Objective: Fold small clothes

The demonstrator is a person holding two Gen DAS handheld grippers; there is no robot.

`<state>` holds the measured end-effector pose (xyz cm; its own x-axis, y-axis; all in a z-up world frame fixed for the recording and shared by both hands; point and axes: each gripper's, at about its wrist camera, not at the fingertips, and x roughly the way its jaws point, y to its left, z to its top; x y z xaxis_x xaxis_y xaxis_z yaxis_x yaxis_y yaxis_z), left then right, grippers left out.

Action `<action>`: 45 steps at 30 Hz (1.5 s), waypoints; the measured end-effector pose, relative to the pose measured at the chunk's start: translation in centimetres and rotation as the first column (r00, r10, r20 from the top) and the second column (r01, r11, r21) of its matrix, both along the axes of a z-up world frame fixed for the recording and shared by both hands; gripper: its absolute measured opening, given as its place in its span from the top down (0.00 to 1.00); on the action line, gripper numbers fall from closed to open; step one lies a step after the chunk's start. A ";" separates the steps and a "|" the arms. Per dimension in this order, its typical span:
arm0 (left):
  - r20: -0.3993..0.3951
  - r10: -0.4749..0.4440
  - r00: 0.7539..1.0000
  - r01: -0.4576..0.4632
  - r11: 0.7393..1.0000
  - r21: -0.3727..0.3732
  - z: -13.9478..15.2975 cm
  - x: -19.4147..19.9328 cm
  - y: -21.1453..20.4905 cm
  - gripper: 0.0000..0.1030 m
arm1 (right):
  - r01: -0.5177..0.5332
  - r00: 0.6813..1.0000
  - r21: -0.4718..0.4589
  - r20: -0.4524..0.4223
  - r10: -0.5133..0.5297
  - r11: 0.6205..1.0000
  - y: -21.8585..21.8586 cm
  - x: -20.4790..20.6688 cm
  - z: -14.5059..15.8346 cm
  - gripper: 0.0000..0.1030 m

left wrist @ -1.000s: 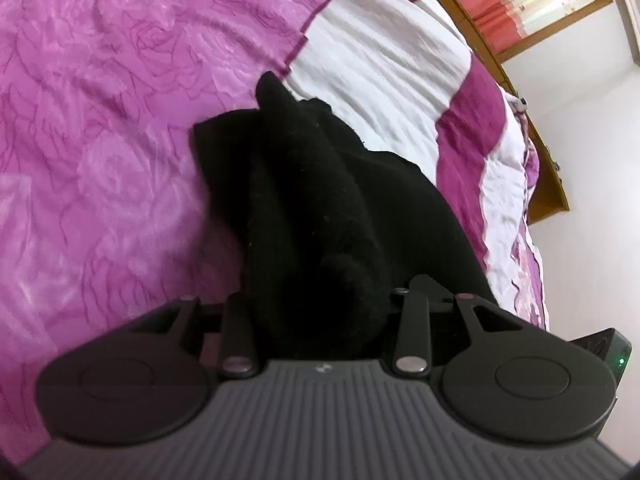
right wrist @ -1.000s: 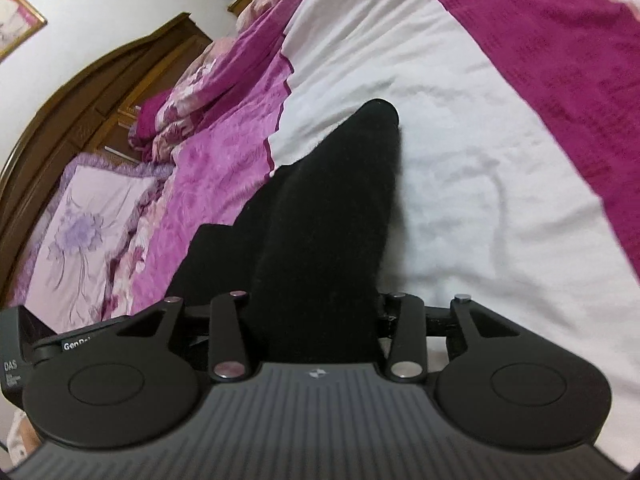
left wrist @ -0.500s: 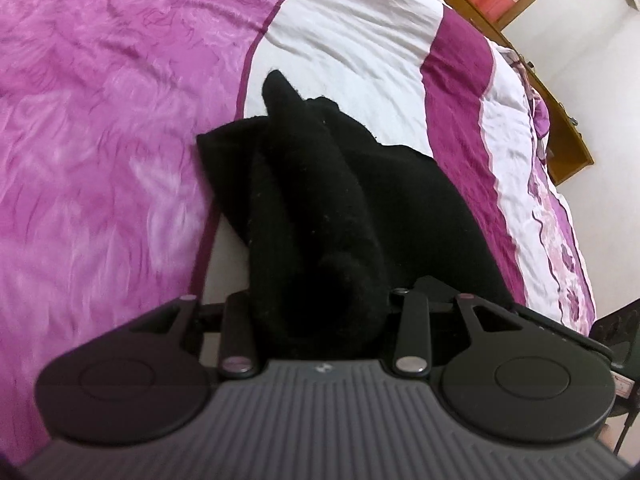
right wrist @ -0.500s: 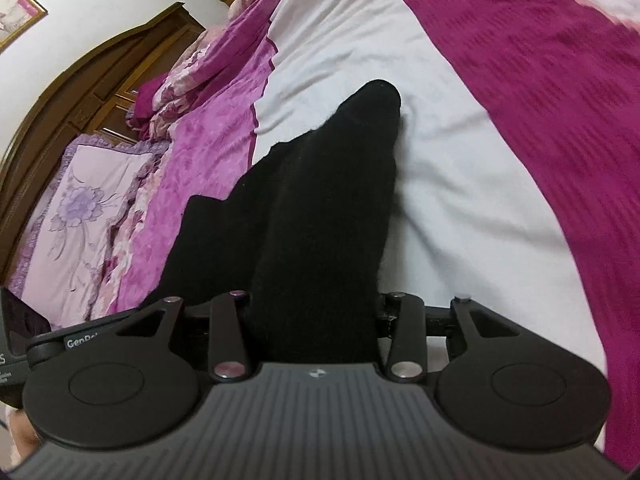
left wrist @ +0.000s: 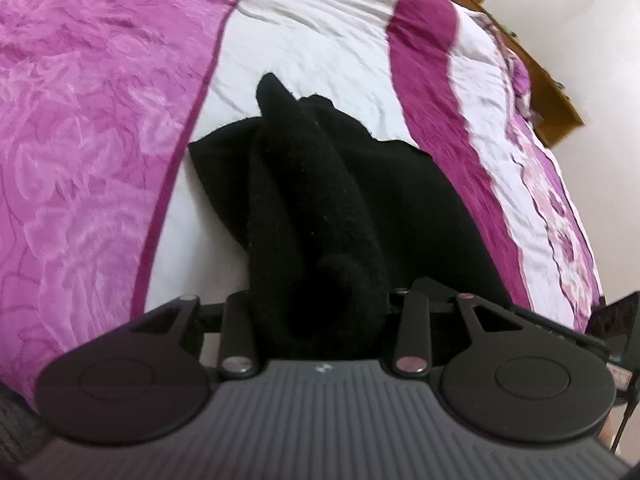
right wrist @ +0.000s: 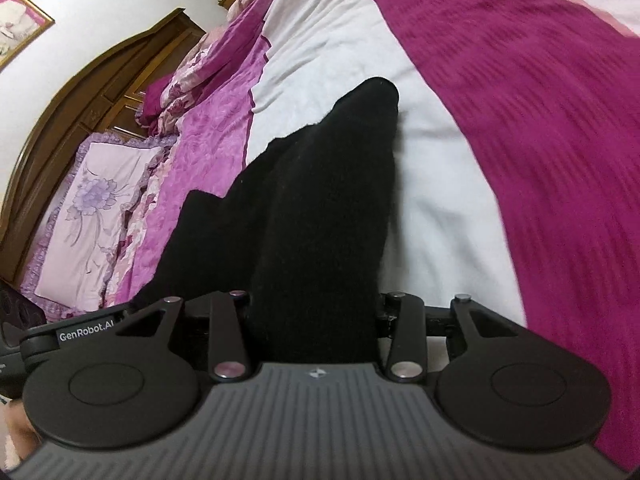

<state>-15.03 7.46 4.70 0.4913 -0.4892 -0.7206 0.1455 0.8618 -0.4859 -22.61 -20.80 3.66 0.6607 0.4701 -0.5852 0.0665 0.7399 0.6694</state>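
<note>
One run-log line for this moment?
left tongs: shut on black garment | right tongs: shut on black garment | garment over bed

My left gripper (left wrist: 320, 312): matt black plastic, ribbed grey housing, small polished metal pins. My right gripper (right wrist: 316, 316): same finish. Black garment (left wrist: 340, 208): soft, fuzzy knit cloth, lint-flecked. Bedspread (left wrist: 88, 128): crinkled magenta cloth with slight sheen, plus white wrinkled cloth bands. Headboard (right wrist: 80, 92): dark glossy wood. Pillow (right wrist: 88, 208): smooth floral cloth.
</note>
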 end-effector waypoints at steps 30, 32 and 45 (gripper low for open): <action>0.404 -0.096 0.910 -0.069 0.925 0.374 -1.8 -10.5 -1.7 0.90 | -0.194 0.922 -0.682 0.119 0.369 0.705 11.3 -11.6 1.2 0.74; 0.422 -0.100 0.901 -0.072 0.925 0.373 -1.0 -10.9 -1.4 0.89 | -0.246 0.910 -0.633 0.112 0.400 0.734 11.1 -12.0 1.7 0.73; 0.109 0.093 0.990 -0.078 0.988 -0.134 -1.7 7.3 4.5 0.31 | 0.105 0.964 -0.220 0.261 -0.045 0.970 -1.3 1.7 4.7 0.00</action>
